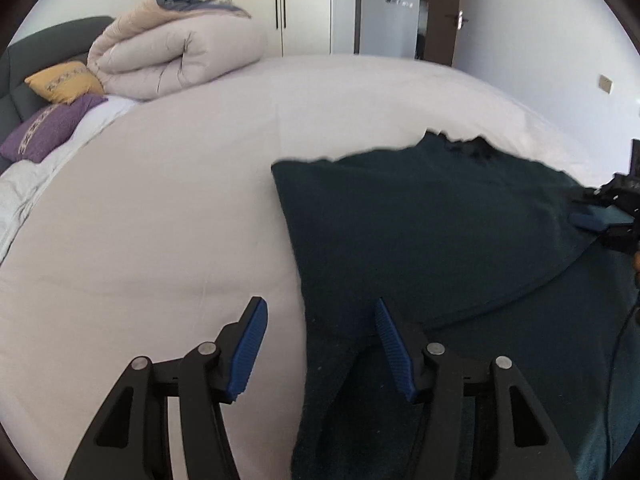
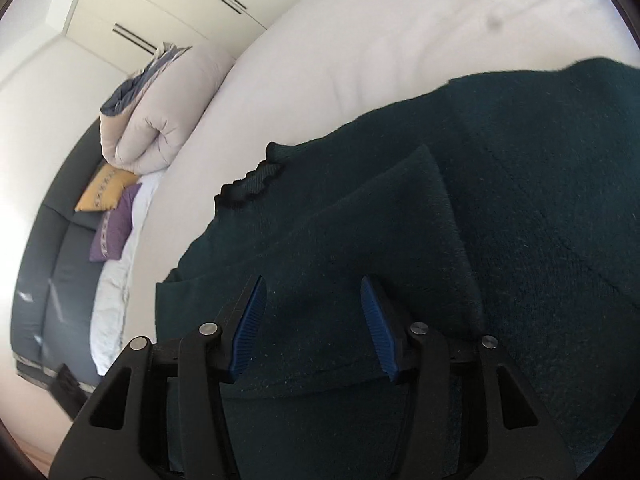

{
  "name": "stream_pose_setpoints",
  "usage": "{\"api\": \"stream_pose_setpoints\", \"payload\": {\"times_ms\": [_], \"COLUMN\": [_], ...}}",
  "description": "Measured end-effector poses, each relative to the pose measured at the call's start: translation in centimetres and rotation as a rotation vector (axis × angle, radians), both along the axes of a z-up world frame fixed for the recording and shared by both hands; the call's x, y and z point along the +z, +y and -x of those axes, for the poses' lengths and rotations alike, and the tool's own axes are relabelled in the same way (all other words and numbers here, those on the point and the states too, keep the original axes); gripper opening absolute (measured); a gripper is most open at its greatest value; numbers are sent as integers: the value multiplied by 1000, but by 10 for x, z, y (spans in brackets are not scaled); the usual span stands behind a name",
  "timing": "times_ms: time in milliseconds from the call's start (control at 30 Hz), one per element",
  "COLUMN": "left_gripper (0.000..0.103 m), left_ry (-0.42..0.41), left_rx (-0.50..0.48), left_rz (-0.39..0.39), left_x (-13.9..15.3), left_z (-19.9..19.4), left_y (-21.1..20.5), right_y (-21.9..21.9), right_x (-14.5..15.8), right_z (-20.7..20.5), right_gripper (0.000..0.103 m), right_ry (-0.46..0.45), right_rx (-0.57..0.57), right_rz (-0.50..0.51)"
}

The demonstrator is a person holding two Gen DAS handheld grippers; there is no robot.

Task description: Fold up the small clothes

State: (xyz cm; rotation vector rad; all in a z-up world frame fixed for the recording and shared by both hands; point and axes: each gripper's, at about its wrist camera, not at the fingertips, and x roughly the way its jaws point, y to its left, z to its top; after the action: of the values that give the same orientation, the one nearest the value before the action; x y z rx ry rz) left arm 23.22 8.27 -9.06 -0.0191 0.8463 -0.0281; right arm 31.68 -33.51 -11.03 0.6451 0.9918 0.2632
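A dark green knit garment [image 1: 432, 236] lies spread on the white bed sheet [image 1: 160, 208], with one layer folded over its middle. My left gripper [image 1: 320, 312] is open just above the garment's left edge, holding nothing. My right gripper [image 2: 312, 292] is open over the garment [image 2: 460, 220], above a folded sleeve-like flap, holding nothing. The right gripper also shows at the right edge of the left wrist view [image 1: 600, 220], resting at the garment's side. A dark ruffled neckline [image 2: 252, 184] shows at the garment's far end.
A rolled beige duvet [image 1: 176, 56] lies at the head of the bed beside a yellow pillow [image 1: 64, 80] and a purple pillow [image 1: 48, 128]. White wardrobes [image 1: 248, 0] and a door [image 1: 440, 12] stand behind the bed.
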Motion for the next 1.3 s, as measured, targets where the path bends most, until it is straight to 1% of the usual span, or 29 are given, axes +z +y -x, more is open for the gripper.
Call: {"api": "stream_pose_setpoints", "payload": {"times_ms": [67, 133, 200, 233, 267, 333, 400, 433, 467, 567, 633, 667, 767, 833, 900, 933, 967, 1067, 1167, 1233, 1300], "left_gripper": [61, 62, 64, 64, 64, 65, 67, 70, 71, 71, 71, 70, 69, 69, 69, 73, 80, 93, 94, 94, 94], "left_ry": [28, 35, 36, 35, 32, 28, 25, 24, 24, 16, 11, 12, -8, -32, -44, -43, -43, -51, -24, 0, 35], "left_rx": [35, 59, 68, 69, 71, 75, 83, 88, 94, 101, 104, 118, 175, 186, 170, 157, 135, 69, 15, -12, -21], "left_rz": [90, 82, 58, 48, 42, 46, 41, 35, 33, 38, 38, 45, 45, 99, 153, 173, 205, 308, 363, 416, 492], "left_x": [-3, -4, -6, -6, -6, -7, -8, -9, -9, -8, -6, -3, 12, 26, 36, 39, 42, 50, 52, 49, 43], "left_z": [-5, -7, -6, -6, -6, -5, -4, -3, -3, -1, 2, 4, 19, 30, 38, 39, 40, 37, 28, 21, 13], "left_y": [18, 25, 24, 23, 23, 24, 26, 27, 27, 29, 30, 31, 35, 35, 27, 23, 15, -5, -30, -41, -48], "right_y": [-8, -24, -49, -61, -78, -109, -141, -162, -183, -245, -281, -291, -329, -350, -362, -366, -368, -377, -386, -388, -390], "right_x": [1, 7, 16, 21, 25, 31, 37, 40, 41, 43, 42, 42, 36, 24, 13, 10, 7, 5, 5, 5, 5], "right_z": [3, 11, 26, 37, 50, 77, 104, 122, 139, 188, 214, 221, 237, 242, 242, 241, 240, 230, 226, 221, 216], "right_gripper": [48, 48, 49, 49, 49, 49, 49, 50, 50, 51, 54, 57, 58, 57, 56, 56, 56, 56, 54, 54, 48], "right_ry": [2, -2, -4, 5, 10, 2, -5, -6, -10, -28, -49, -57, -78, -72, -89, -100, -112, -134, -139, -145, -157], "right_rx": [-18, -60, -134, -177, -229, -288, -353, -405, -454, -610, -696, -720, -784, -840, -872, -884, -895, -928, -960, -977, -993], "right_rz": [-6, -5, 5, 28, 52, 26, 10, 11, 0, -81, -125, -140, -201, -262, -330, -355, -369, -387, -406, -412, -405]}}
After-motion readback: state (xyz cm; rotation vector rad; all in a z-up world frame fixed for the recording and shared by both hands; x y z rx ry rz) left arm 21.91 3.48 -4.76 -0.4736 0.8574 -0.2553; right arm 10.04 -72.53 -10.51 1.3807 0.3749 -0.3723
